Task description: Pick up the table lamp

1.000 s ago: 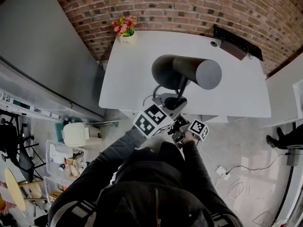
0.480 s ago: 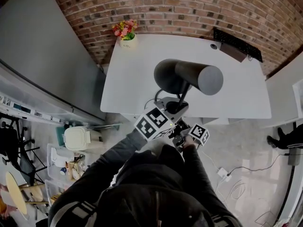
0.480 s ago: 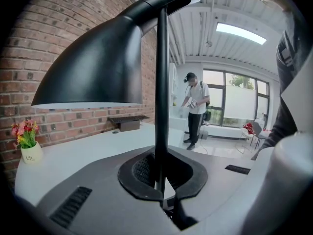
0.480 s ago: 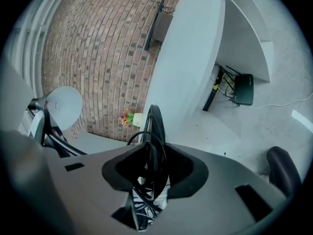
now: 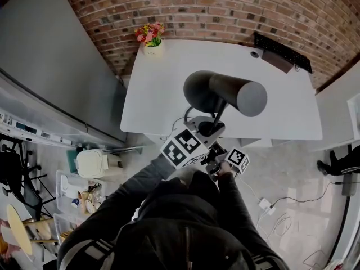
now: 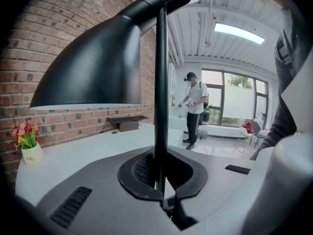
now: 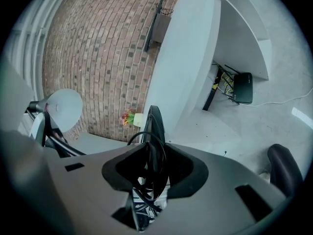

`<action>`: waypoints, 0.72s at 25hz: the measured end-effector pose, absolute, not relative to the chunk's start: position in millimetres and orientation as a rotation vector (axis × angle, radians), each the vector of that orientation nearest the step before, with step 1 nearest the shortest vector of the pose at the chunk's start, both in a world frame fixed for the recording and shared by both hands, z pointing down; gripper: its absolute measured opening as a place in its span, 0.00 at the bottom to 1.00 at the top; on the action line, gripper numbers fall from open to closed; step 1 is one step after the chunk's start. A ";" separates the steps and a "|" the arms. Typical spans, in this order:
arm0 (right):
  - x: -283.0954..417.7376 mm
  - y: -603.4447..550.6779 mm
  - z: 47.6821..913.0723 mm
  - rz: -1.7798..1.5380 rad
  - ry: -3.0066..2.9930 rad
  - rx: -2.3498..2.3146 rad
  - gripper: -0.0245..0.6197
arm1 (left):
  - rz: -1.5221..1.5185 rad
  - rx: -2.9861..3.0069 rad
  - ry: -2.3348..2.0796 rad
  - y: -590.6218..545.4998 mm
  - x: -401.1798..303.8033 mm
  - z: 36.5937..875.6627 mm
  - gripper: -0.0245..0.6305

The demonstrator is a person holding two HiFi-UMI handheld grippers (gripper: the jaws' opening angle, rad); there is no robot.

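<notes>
The black table lamp hangs in the air over the near edge of the white table (image 5: 163,89), with its dome shade (image 5: 225,93) tipped toward the right. My left gripper (image 5: 206,128) is shut on the thin black stem (image 6: 160,82), just under the shade (image 6: 98,67). My right gripper (image 5: 217,151) sits lower and closer to me. Its jaws hold the lamp's round base (image 7: 155,124), seen edge-on, together with loops of black cord (image 7: 146,180). The shade's pale inside (image 7: 63,106) shows at the left of the right gripper view.
A small pot of flowers (image 5: 149,38) stands at the table's far left corner and a black keyboard (image 5: 281,49) at the far right, by the brick wall. A power strip and cables (image 5: 263,203) lie on the floor. A person (image 6: 194,106) stands far off near the windows.
</notes>
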State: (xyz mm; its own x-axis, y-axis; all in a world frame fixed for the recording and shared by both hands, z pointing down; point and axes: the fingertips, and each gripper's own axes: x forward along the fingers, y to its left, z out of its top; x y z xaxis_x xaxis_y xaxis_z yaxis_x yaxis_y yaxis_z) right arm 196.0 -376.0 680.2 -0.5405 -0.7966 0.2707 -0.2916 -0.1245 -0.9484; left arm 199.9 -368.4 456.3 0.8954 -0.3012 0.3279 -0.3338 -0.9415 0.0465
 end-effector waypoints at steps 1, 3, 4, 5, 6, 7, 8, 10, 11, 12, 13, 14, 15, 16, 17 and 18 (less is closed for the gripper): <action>194.6 -375.1 679.0 -1.707 1.757 -1.201 0.21 | 0.484 2.960 -0.498 -367.9 199.3 455.2 0.04; 192.1 -374.3 675.5 -1.702 1.764 -1.187 0.21 | 0.470 2.962 -0.499 -367.2 199.3 451.2 0.04; 191.0 -374.3 673.3 -1.699 1.763 -1.179 0.21 | 0.462 2.965 -0.499 -367.2 199.9 448.5 0.04; 190.0 -374.6 671.0 -1.698 1.759 -1.171 0.21 | 0.458 2.969 -0.499 -367.1 200.7 445.6 0.04; 189.3 -374.6 668.5 -1.696 1.752 -1.163 0.21 | 0.456 2.975 -0.498 -366.8 201.9 442.9 0.04; 189.2 -374.3 665.8 -1.694 1.743 -1.158 0.21 | 0.456 2.982 -0.494 -366.1 203.2 440.1 0.04; 189.7 -373.7 663.1 -1.689 1.733 -1.155 0.21 | 0.456 2.990 -0.486 -364.9 204.7 437.3 0.04; 192.5 -372.3 657.8 -1.673 1.720 -1.158 0.21 | 0.454 3.009 -0.467 -361.8 207.3 430.8 0.04; 194.5 -371.5 655.2 -1.664 1.714 -1.163 0.21 | 0.453 3.019 -0.458 -360.3 208.6 427.3 0.04; 196.9 -370.7 652.3 -1.656 1.707 -1.168 0.21 | 0.449 3.027 -0.447 -358.7 210.5 423.7 0.04; 200.0 -370.1 649.0 -1.646 1.700 -1.175 0.21 | 0.440 3.033 -0.433 -357.0 213.1 419.8 0.04; 203.8 -369.8 645.4 -1.635 1.694 -1.182 0.21 | 0.427 3.037 -0.418 -355.6 216.4 415.3 0.04; 208.1 -369.6 641.7 -1.621 1.689 -1.191 0.21 | 0.413 3.041 -0.404 -354.7 219.7 410.5 0.04; 212.6 -369.1 637.8 -1.609 1.683 -1.201 0.21 | 0.406 3.047 -0.392 -354.3 222.6 405.8 0.04; 216.7 -368.0 633.3 -1.598 1.675 -1.209 0.21 | 0.406 3.055 -0.382 -353.8 225.3 401.4 0.04; 220.6 -366.2 628.2 -1.589 1.664 -1.214 0.21 | 0.408 3.065 -0.370 -352.8 228.3 397.0 0.04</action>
State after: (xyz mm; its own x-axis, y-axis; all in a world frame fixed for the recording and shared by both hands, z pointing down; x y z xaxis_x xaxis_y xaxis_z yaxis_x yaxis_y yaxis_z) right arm 220.6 -366.2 628.2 -0.4530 -0.8686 0.2008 -0.2407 -0.0977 -0.9657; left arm 228.3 -352.8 397.0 0.9373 -0.2305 0.2613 -0.2377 -0.9713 -0.0041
